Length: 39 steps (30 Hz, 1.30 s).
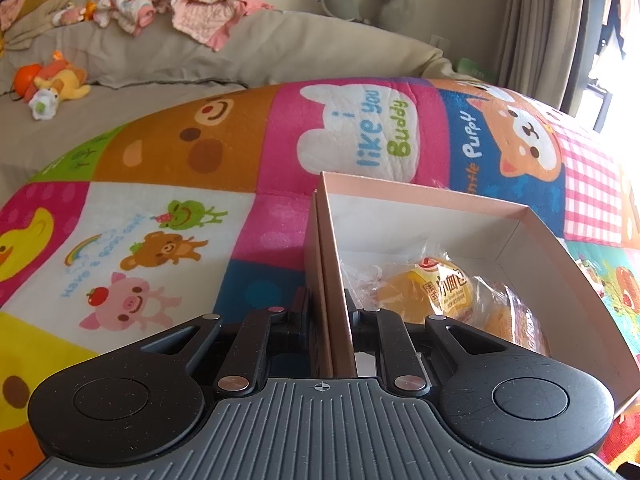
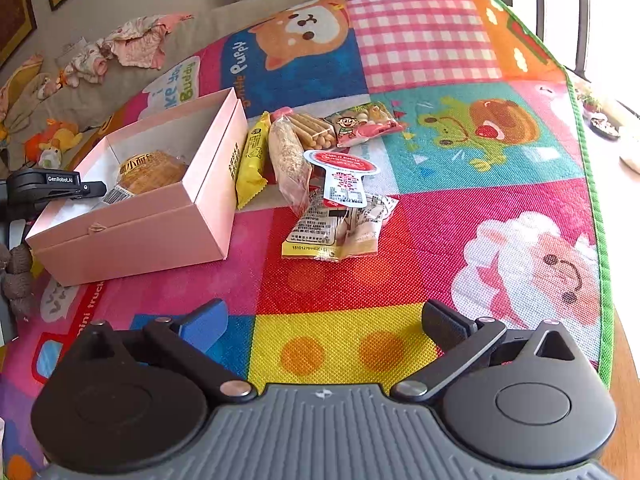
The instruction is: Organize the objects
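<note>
Right under my left lens, the left gripper is clamped on the near side wall of the pink box — one finger outside the cardboard, the other inside, pads pressed to the wall. From the right view I see that same gripper reaching over the box's left edge. The box sits open on the patchwork play mat, and inside it lies a wrapped bun, pushed toward the corner nearest my left hand; its label faces up.

My right gripper hangs over a yellow square of the mat with its jaws spread as wide as they go and nothing between them. The blue-faced pad is on the left side, the black one on the right.

Just right of the box, the rest of the snacks lie in a loose heap on the mat: a yellow packet touching the box's side, a long clear bag of crumbly snack beside it, a bag of biscuit sticks, a pink cartoon packet, and nearest me a clear bag with a red-and-white tag on top.

Beyond the mat, a grey sofa carries crumpled clothes and a plush toy.
</note>
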### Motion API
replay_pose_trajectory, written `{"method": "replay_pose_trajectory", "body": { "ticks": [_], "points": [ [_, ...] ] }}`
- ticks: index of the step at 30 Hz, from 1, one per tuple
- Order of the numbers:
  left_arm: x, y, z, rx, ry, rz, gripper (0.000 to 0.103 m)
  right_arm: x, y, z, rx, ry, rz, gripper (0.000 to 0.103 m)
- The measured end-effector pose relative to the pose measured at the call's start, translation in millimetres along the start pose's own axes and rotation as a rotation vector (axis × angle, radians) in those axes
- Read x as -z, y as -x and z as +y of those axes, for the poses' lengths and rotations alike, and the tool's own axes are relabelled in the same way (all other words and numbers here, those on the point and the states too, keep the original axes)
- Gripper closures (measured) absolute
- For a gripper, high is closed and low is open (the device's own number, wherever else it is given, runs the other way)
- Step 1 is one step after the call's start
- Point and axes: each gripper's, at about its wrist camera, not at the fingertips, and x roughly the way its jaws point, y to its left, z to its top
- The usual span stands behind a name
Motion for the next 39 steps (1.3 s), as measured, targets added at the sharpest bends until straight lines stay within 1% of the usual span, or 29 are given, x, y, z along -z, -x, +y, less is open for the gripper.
{"method": "replay_pose_trajectory", "body": {
  "ticks": [4,7,9,11,13,15,16,19,21,23,24,25,26,27,30,32,34,36,39],
  "points": [
    [0.4,-0.3,0.7,0.006,0.006,0.002,0.087,5.1,-1.8,8.2,0.055,-0.037,-0.038,0.000],
    [0.4,-0.5,1.0,0.005,0.005,0.001,0.087,3.1,-6.3,16.4,0.095,-0.003,-0.016,0.000],
    [0.4,-0.6,1.3,0.007,0.007,0.002,0.087,1.9,-9.2,21.7,0.120,0.043,0.007,0.000],
    [0.3,-0.8,1.1,0.008,0.008,0.002,0.087,2.9,-9.7,24.6,0.129,0.072,0.007,0.000],
    [0.5,-0.6,0.9,0.006,0.006,0.002,0.087,0.5,-7.5,19.1,0.098,0.061,0.008,0.000],
    [0.5,-0.9,1.6,0.005,0.006,0.001,0.087,-5.4,-2.1,8.1,-0.011,0.026,0.008,0.000],
    [0.5,-1.1,1.8,0.005,0.006,0.002,0.087,-10.3,2.3,1.1,-0.051,-0.015,-0.007,0.000],
    [0.5,-0.9,1.5,0.006,0.005,0.002,0.087,-28.4,12.6,-14.6,-0.044,-0.058,-0.079,0.000],
    [0.5,-0.9,1.6,0.006,0.006,0.002,0.087,-43.5,12.7,-27.2,-0.022,-0.090,-0.101,0.005],
    [0.4,-1.3,1.6,0.007,0.006,0.002,0.087,-56.9,7.8,-37.7,-0.013,-0.125,-0.097,0.017],
    [0.5,-1.0,1.4,0.005,0.005,0.002,0.087,-62.1,5.3,-41.1,-0.006,-0.140,-0.093,0.021],
    [0.5,-0.9,1.5,0.005,0.005,0.002,0.087,-68.3,1.3,-45.4,0.002,-0.154,-0.088,0.026],
    [0.5,-1.1,1.6,0.004,0.005,0.002,0.087,-74.2,-2.0,-47.2,0.007,-0.159,-0.087,0.030],
    [0.6,-1.0,1.7,0.004,0.005,0.002,0.087,-81.1,-5.6,-47.4,0.009,-0.158,-0.087,0.031],
    [0.5,-1.3,2.3,0.007,0.008,0.003,0.087,-112.0,-26.1,-42.9,0.034,-0.115,-0.079,0.031],
    [0.3,-1.4,3.0,0.010,0.010,0.003,0.087,-139.6,-50.9,-36.7,0.093,-0.053,-0.074,0.031],
    [0.0,-1.6,3.4,0.013,0.012,0.004,0.087,-162.8,-78.6,-33.9,0.138,-0.020,-0.056,0.030],
    [-0.3,-1.7,4.0,0.018,0.016,0.006,0.087,-179.3,-104.5,-34.8,0.155,-0.033,-0.033,0.028],
    [-0.3,-1.3,4.7,0.022,0.020,0.006,0.086,-191.1,-138.4,-41.2,0.151,-0.110,0.003,0.024]
  ]
}}
